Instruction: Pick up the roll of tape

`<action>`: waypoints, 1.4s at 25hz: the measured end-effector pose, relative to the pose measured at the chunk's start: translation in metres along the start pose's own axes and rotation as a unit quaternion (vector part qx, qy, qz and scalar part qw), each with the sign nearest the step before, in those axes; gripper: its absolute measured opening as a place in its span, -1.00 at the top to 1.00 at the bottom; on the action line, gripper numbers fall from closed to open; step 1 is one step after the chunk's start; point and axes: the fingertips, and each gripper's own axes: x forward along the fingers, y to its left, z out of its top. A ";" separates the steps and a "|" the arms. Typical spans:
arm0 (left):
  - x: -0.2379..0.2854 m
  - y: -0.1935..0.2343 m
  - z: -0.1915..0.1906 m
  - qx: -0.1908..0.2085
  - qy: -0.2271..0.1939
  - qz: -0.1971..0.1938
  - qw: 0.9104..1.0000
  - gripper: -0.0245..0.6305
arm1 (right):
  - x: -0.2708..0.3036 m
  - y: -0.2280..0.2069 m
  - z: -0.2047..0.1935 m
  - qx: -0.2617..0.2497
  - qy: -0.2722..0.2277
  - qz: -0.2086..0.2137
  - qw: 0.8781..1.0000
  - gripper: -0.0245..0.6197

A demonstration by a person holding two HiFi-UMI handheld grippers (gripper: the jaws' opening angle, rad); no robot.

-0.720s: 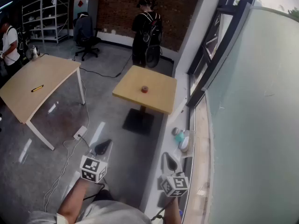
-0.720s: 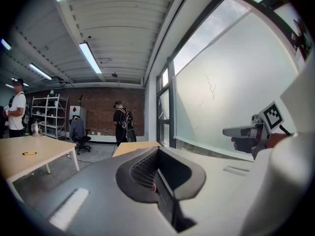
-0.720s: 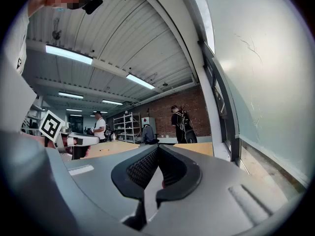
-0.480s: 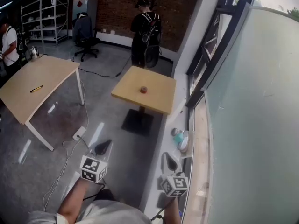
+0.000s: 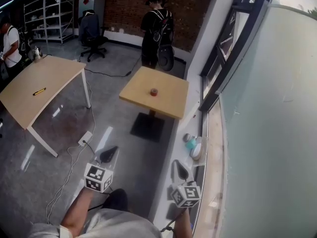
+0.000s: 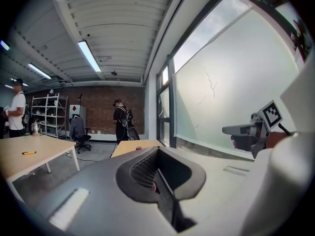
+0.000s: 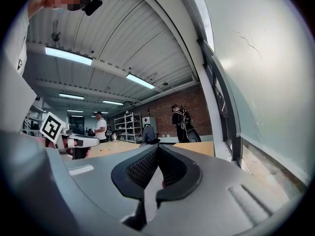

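Note:
A small red roll of tape sits near the middle of a small square wooden table, far ahead of me. In the left gripper view the roll of tape is a tiny red spot on the table top. My left gripper is held low in front of me over the floor, jaws shut and empty. My right gripper is beside it near the window ledge, also shut with nothing in it. Both point roughly level toward the table, well short of it. Each gripper view shows the other gripper: the right gripper, the left gripper.
A long wooden table with a yellow pen stands at left. A person with a backpack stands behind the small table; another person is at far left. A power strip and cables lie on the floor. Small items sit on the window ledge.
The head view has shifted a little, so the small table sits slightly lower and to the right. Both grippers keep their places and stay shut.

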 end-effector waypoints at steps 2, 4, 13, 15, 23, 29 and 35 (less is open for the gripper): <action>0.003 0.002 -0.001 -0.001 0.002 0.003 1.000 0.93 | 0.004 0.000 -0.001 0.000 0.002 0.002 1.000 0.88; 0.007 0.007 -0.001 -0.002 0.002 0.008 1.000 0.93 | 0.009 0.000 -0.003 -0.001 0.004 0.005 1.000 0.88; 0.059 0.027 -0.011 -0.005 0.011 0.013 1.000 0.93 | 0.053 -0.027 -0.016 0.003 0.015 0.003 1.000 0.88; 0.076 0.033 -0.010 -0.006 0.012 0.010 1.000 0.93 | 0.066 -0.035 -0.017 0.007 0.017 0.000 1.000 0.88; 0.154 0.059 -0.001 0.001 0.025 -0.011 1.000 0.93 | 0.137 -0.068 -0.014 0.016 0.034 -0.015 0.999 0.88; 0.218 0.091 0.007 0.017 0.032 -0.021 0.999 0.93 | 0.204 -0.086 -0.006 0.013 0.045 -0.021 0.999 0.88; 0.275 0.124 0.012 0.016 0.033 -0.031 0.999 0.93 | 0.263 -0.099 0.000 0.012 0.048 -0.027 0.998 0.88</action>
